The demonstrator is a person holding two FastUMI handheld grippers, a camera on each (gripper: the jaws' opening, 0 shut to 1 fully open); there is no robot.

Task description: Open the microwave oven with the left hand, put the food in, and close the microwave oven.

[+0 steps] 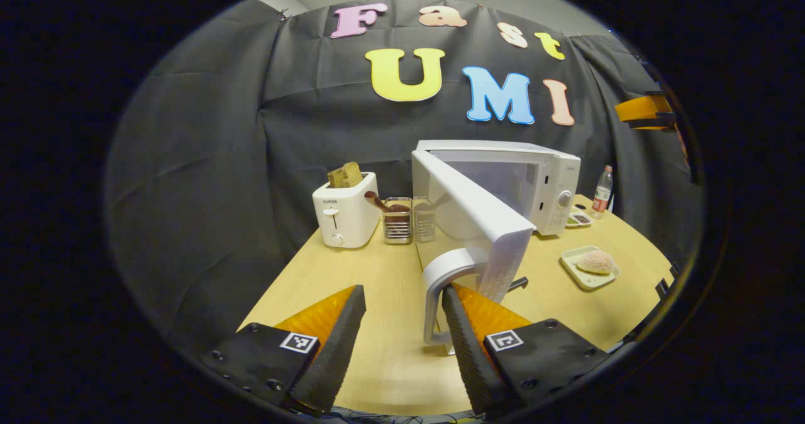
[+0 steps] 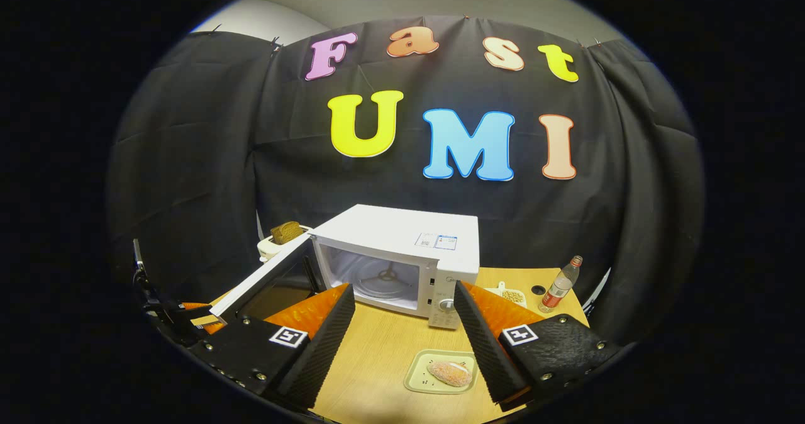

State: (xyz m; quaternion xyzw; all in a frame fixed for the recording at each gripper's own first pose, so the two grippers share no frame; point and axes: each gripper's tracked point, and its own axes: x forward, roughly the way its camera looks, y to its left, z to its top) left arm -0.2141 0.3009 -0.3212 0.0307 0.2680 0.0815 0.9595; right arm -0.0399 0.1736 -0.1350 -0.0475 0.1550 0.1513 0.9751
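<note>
The white microwave [image 1: 553, 185] stands at the back of the wooden table with its door [image 1: 484, 223] swung wide open towards me. My left gripper [image 1: 402, 295] is open at the door's edge. The door's curved handle [image 1: 437, 285] lies between the fingers, right against the right finger [image 1: 465, 329]. In the right gripper view the empty cavity [image 2: 377, 279] with its turntable faces me. My right gripper [image 2: 402, 298] hangs open above the table. Below it, nearer its right finger, is a pale plate [image 2: 418, 373] with a breaded piece of food [image 2: 449, 373]. The same plate [image 1: 575, 267] lies right of the door.
A white toaster [image 1: 346, 216] with bread in it and two glass holders [image 1: 397, 221] stand left of the microwave. A bottle [image 1: 602, 191] and a small dish [image 1: 578, 218] sit to its right. The table's curved front edge [image 1: 641, 323] is close.
</note>
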